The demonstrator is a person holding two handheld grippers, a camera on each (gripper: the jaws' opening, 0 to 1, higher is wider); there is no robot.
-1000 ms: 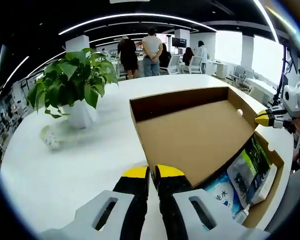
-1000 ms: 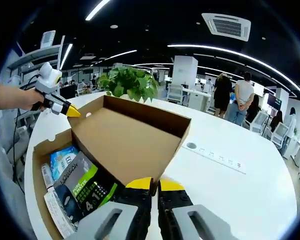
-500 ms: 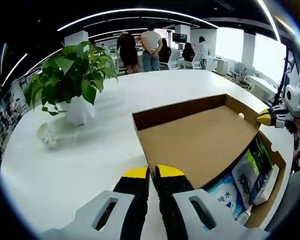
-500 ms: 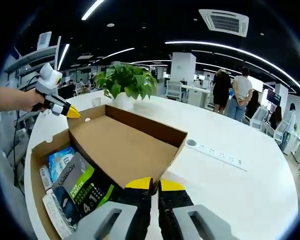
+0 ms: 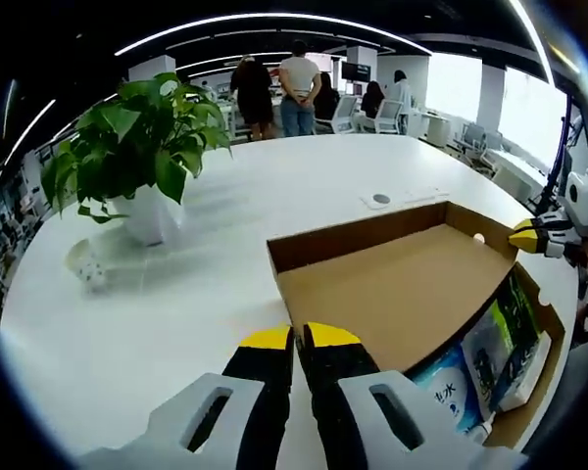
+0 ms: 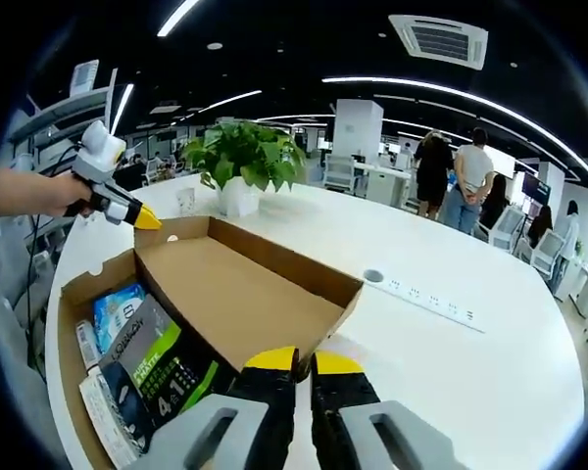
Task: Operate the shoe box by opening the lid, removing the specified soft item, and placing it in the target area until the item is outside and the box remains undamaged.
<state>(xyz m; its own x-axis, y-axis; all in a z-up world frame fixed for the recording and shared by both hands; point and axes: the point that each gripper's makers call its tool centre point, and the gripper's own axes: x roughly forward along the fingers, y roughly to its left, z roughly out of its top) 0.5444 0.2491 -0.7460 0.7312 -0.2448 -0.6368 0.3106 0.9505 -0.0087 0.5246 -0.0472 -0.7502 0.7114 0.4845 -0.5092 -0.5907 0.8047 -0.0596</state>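
A brown cardboard shoe box lies open on the white table, its lid swung back and held low, inner face up. My left gripper is shut on the lid's near edge. My right gripper is shut on the lid's edge at the other end, and comes into the left gripper view at the lid's far corner. Inside the box lie a blue soft packet, a green-and-black packet and a white tube. The left gripper's yellow tip touches the lid's corner.
A potted green plant in a white pot stands on the table beside a small white cup. A white power strip and a round table socket lie past the lid. People stand by desks far behind.
The lid has swung further down and back, lying flatter toward the table. Both grippers keep their hold on it. More of the table beyond the lid now shows.
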